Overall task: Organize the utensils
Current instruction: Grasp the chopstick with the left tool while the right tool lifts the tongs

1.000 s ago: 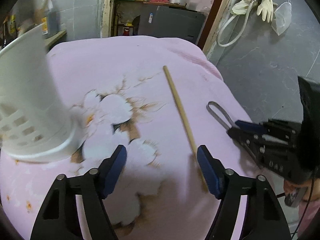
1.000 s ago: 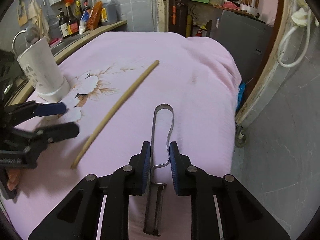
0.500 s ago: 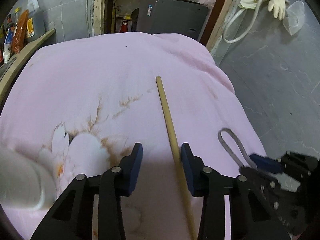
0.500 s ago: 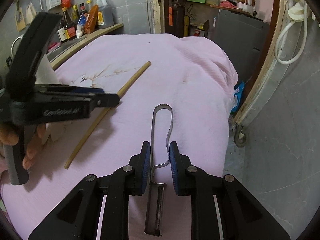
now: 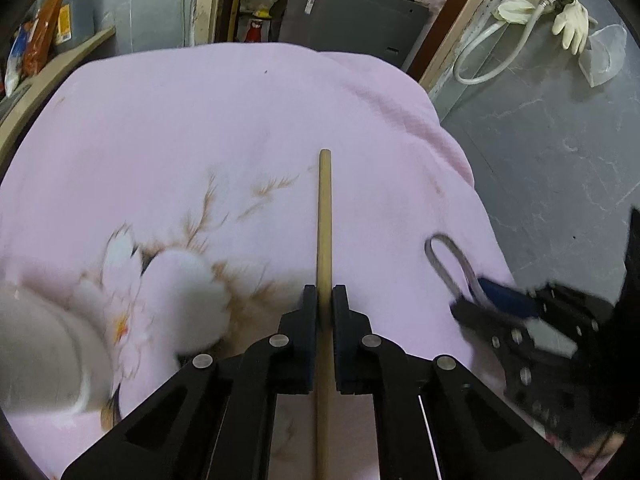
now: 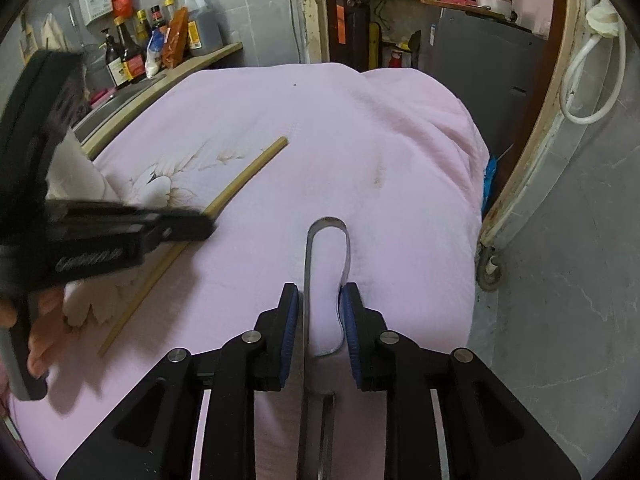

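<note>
Left gripper clamped on stick, lying on pink cloth. Right gripper clamped on peeler, also on cloth. Risks: long stick pivoting in narrow pinch; thin peeler loop slipping; grippers colliding near holder.

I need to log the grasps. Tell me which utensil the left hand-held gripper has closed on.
The wooden stick, lying straight between the left hand-held gripper fingers. The other utensil, the looped metal peeler, sits in the right hand-held gripper.
</note>
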